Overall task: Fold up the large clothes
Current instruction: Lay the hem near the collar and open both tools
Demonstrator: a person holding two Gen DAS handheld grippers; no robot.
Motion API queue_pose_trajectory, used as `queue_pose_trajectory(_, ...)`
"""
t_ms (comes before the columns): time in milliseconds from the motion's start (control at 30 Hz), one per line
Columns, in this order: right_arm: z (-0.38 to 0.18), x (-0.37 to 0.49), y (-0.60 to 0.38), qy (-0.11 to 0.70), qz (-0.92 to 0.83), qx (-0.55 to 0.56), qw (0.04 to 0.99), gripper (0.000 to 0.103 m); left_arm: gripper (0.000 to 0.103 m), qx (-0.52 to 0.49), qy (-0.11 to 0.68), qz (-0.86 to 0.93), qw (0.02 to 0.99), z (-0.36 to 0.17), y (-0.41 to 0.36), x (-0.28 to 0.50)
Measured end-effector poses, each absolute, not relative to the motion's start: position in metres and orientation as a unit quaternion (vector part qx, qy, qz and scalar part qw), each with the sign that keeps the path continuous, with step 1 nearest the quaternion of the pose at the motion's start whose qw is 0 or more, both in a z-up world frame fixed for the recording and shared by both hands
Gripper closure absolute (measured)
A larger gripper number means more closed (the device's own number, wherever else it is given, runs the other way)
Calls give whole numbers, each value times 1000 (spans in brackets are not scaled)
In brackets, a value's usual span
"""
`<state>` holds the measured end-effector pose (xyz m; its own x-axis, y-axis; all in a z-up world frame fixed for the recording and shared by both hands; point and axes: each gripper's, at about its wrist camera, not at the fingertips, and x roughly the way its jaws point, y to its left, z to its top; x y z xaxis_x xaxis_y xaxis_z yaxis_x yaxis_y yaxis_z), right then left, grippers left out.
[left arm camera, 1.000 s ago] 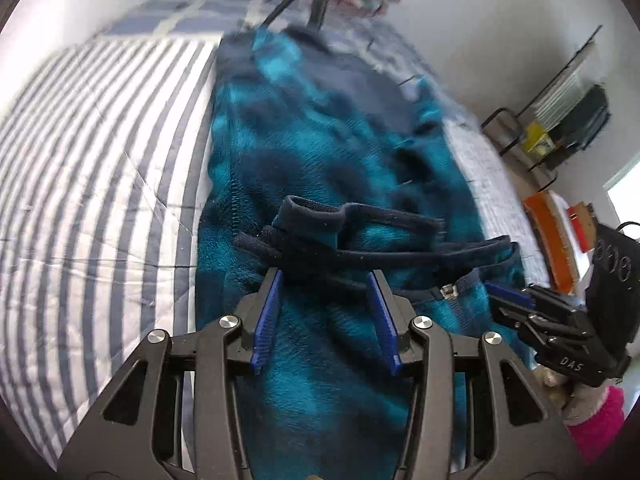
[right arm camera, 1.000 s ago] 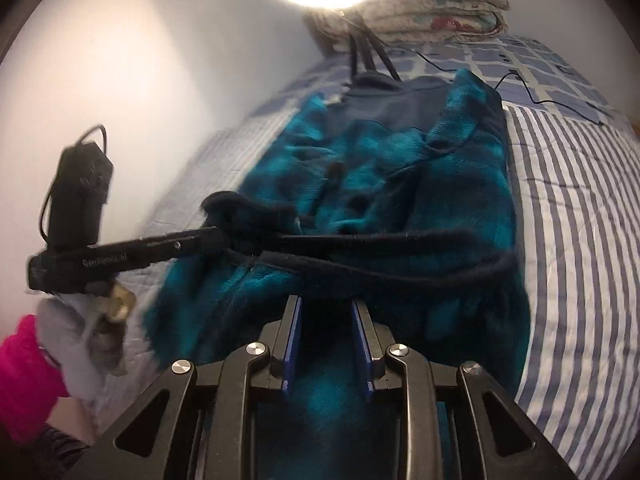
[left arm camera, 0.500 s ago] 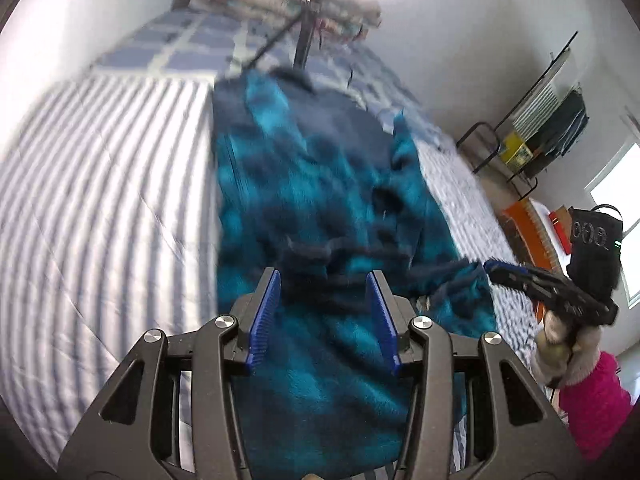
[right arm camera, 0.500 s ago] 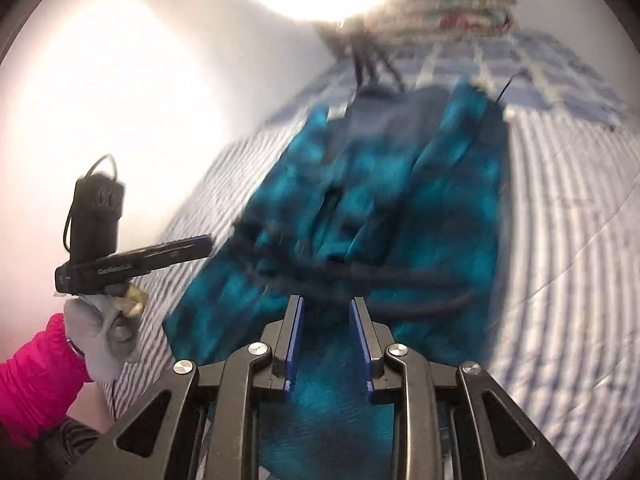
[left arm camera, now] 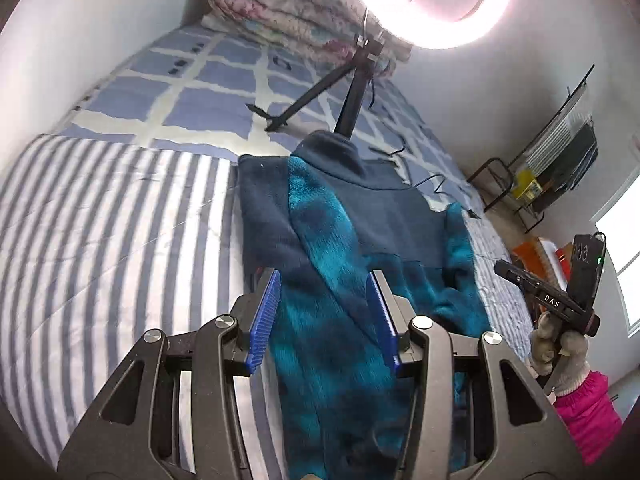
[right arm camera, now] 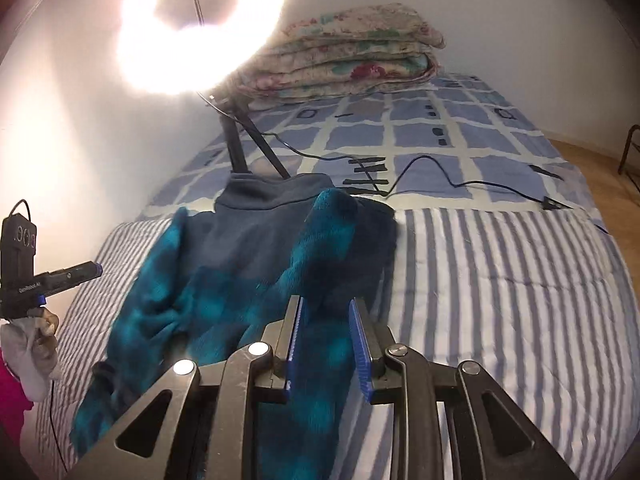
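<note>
A teal and navy fleece jacket (left arm camera: 340, 240) lies lengthwise on the bed, its navy collar (left arm camera: 324, 148) at the far end. A teal part is folded over the navy chest (right arm camera: 224, 280). My left gripper (left arm camera: 323, 276) hovers above the jacket with its blue pads well apart, and the fleece seen between them lies on the bed below. My right gripper (right arm camera: 326, 300) also hovers over it with a narrower gap, pinching nothing. From the side, the right gripper (left arm camera: 500, 270) and the left gripper (right arm camera: 94, 268) carry no cloth. A dark band end (right arm camera: 96, 368) shows at lower left.
The jacket rests on a striped bed cover (left arm camera: 100, 240). A lit ring light (right arm camera: 200, 28) on a black tripod (right arm camera: 236, 148) stands just past the collar, its cable (right arm camera: 440, 172) trailing over the checked sheet. A folded floral quilt (right arm camera: 352, 52) lies behind. A metal rack (left arm camera: 560, 168) stands beside the bed.
Both views have swung up and forward, showing more of the far bed and the ring light. The dark hem band that crossed just past the fingertips has dropped out of sight under the grippers.
</note>
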<state>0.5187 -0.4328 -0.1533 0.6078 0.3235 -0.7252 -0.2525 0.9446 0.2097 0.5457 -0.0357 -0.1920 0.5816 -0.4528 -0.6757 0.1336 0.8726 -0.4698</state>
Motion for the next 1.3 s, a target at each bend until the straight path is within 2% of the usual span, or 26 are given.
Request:
queue_pose_trajectory(300, -217, 570, -373, 476, 189, -30, 858, 78, 57, -130, 477, -174, 851, -246, -84, 602)
queue_pose_trajectory(467, -226, 573, -379, 472, 209, -9, 857, 77, 54, -76, 460, -180, 866, -253, -100, 603)
queue_pose_trajectory(600, -210, 575, -395, 471, 249, 27, 846, 71, 53, -135, 465, -204, 851, -238, -77, 607)
queue_pose_trajectory(700, -193, 579, -423, 442, 268, 74, 853, 49, 46, -189, 440, -194, 856, -222, -48, 615)
queue_pose_trajectory(733, -190, 582, -435, 433, 263, 85, 858, 47, 43, -203, 434, -188, 858, -219, -39, 618)
queue_pose_trajectory(967, -205, 617, -488, 441, 208, 152, 860, 47, 42, -263, 443, -138, 846, -228, -5, 654)
queue_pose_trajectory(1067, -212, 627, -489, 445, 201, 152, 859, 45, 35, -275, 459, -137, 834, -240, -3, 667)
queue_pose_trajectory(1300, -228, 649, -489, 456, 207, 169, 849, 44, 35, -283, 464, -131, 829, -259, -7, 687)
